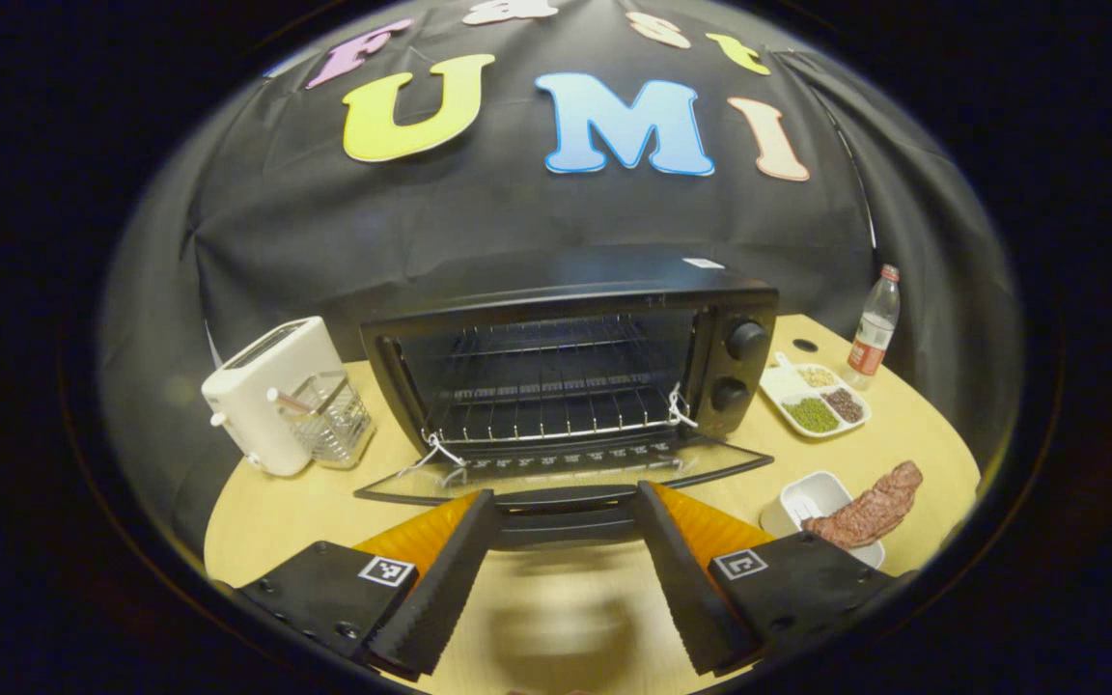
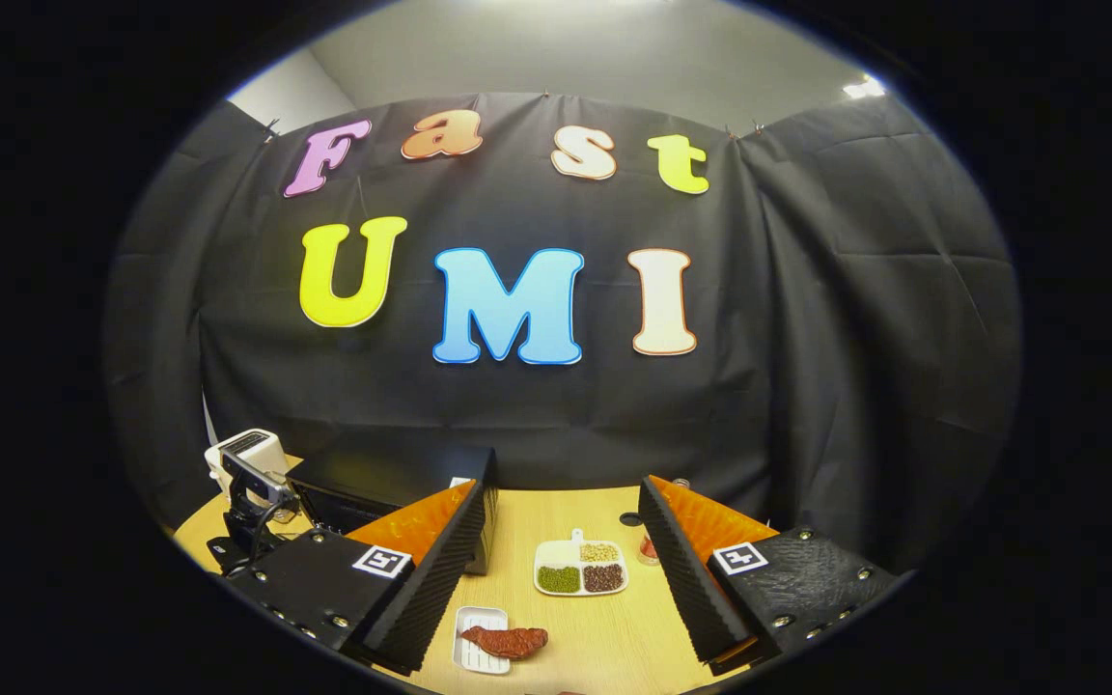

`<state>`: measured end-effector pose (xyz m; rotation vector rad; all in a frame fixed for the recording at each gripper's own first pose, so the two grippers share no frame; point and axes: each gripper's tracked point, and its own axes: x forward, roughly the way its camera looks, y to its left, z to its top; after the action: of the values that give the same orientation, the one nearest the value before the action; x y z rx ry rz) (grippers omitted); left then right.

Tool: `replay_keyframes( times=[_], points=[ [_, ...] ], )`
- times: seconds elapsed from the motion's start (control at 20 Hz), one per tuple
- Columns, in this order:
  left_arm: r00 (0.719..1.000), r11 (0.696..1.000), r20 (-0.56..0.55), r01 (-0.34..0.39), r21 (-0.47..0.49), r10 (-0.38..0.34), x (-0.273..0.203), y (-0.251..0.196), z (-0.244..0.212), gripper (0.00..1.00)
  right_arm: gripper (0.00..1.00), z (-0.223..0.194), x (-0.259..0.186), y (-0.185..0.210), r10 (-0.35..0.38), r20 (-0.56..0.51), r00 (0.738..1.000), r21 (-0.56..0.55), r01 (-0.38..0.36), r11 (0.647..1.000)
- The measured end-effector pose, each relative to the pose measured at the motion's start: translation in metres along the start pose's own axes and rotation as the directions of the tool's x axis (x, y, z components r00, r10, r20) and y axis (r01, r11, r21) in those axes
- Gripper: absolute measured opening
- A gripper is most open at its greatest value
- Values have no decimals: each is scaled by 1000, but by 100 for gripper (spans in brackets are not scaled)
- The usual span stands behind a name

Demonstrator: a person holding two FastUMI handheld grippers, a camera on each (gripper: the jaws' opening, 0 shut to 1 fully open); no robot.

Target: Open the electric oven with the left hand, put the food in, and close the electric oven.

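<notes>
Two grippers, both spread wide and holding nothing: left gripper (image 1: 561, 541) at the lowered glass door (image 1: 566, 470) of the open electric oven (image 1: 570, 362), right gripper (image 2: 556, 569) above the meat (image 2: 506, 640) on its white tray (image 2: 479, 656), right of the oven.

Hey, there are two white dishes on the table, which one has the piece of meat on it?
The small plain white tray nearest the right gripper holds the meat. The other, the divided dish farther back, holds beans and grains.
</notes>
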<state>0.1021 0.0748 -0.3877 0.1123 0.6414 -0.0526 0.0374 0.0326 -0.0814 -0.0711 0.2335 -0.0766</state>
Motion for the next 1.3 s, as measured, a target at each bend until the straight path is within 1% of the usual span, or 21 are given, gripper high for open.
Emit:
replay_keyframes(
  times=[0.1,0.25,0.3,0.35,0.4,0.55,0.6,0.65,0.7,0.75,0.8,0.85,0.95,1.05,1.1,1.15,1.2,1.25,1.3],
  points=[
    [1000,1000,-21,1,11,-1,1,0,-12,96,98,3,2,-2,-2,0,1000,3,2,1000],
    [998,1000,-69,16,11,-16,4,-2,-34,96,98,-2,9,-4,-3,-20,1000,9,4,1000],
    [996,1000,-84,21,12,-20,5,-3,-41,96,94,-6,11,-4,-2,-32,999,6,2,1000],
    [994,1000,-102,25,17,-23,6,-1,-48,96,98,-11,12,-3,0,-48,999,-1,0,1000],
    [995,1000,-101,26,16,-25,6,0,-48,96,98,-15,13,-2,5,-64,998,-7,-6,1000],
    [997,1000,-66,30,9,-29,-1,3,-32,97,98,-33,16,1,29,-123,992,-14,-31,999],
    [999,1000,-47,27,8,-27,-6,5,-24,96,97,-40,17,6,57,-143,988,-8,-58,998],
    [999,1000,-22,23,4,-23,-13,7,-12,100,97,-48,18,12,88,-163,983,4,-88,996],
    [1000,1000,9,19,-7,-19,-22,10,0,97,98,-56,19,17,118,-184,976,28,-115,993],
    [999,1000,44,17,-22,-16,-31,11,15,100,98,-66,20,18,142,-206,968,62,-132,989],
    [997,999,77,14,-36,-11,-40,13,29,96,98,-75,21,19,164,-232,959,101,-144,984],
    [994,999,112,6,-49,0,-52,16,44,100,98,-90,23,22,188,-274,943,135,-155,979],
    [984,997,175,-2,-78,16,-76,22,72,96,98,-114,21,31,253,-343,904,195,-195,961],
    [969,996,245,-18,-82,38,-100,29,101,96,99,-139,23,32,290,-401,869,244,-204,948],
    [960,997,277,-26,-78,47,-112,32,114,100,99,-151,25,34,309,-429,849,276,-202,940],
    [952,996,301,-32,-79,54,-124,36,125,92,99,-167,27,35,329,-460,825,314,-195,929],
    [946,996,320,-33,-88,60,-135,38,130,92,99,-182,29,35,350,-492,797,361,-180,915],
    [940,994,334,-33,-102,65,-146,41,136,100,99,-196,31,37,376,-520,767,409,-162,898],
    [932,992,354,-40,-116,79,-154,46,141,96,99,-205,35,39,398,-526,752,449,-152,880]
  ],
)
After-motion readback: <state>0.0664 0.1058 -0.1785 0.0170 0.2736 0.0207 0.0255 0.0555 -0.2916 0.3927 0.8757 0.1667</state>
